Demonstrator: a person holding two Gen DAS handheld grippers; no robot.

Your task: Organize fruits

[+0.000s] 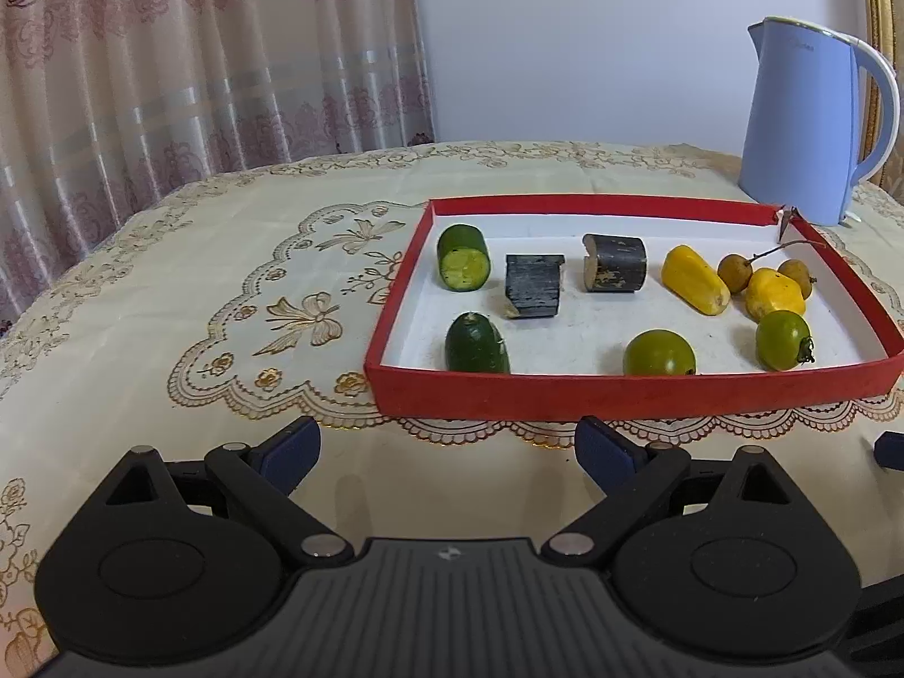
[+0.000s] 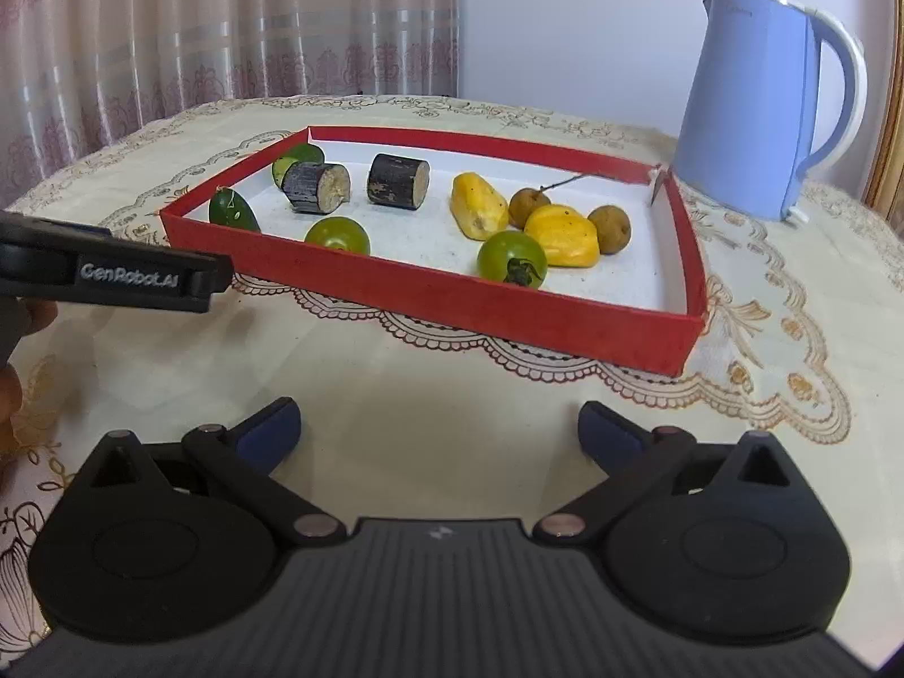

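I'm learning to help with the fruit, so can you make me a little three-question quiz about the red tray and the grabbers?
1. True or false: the left gripper is holding a fruit.
2. How many green tomatoes lie in the red tray?
3. What stands behind the tray's far right corner: A) a bowl, B) a blue kettle, C) a bottle?

Key:
1. False. Both it and the right gripper are open and empty, short of the tray.
2. Two: one green tomato by the near wall, another green tomato further right.
3. B.
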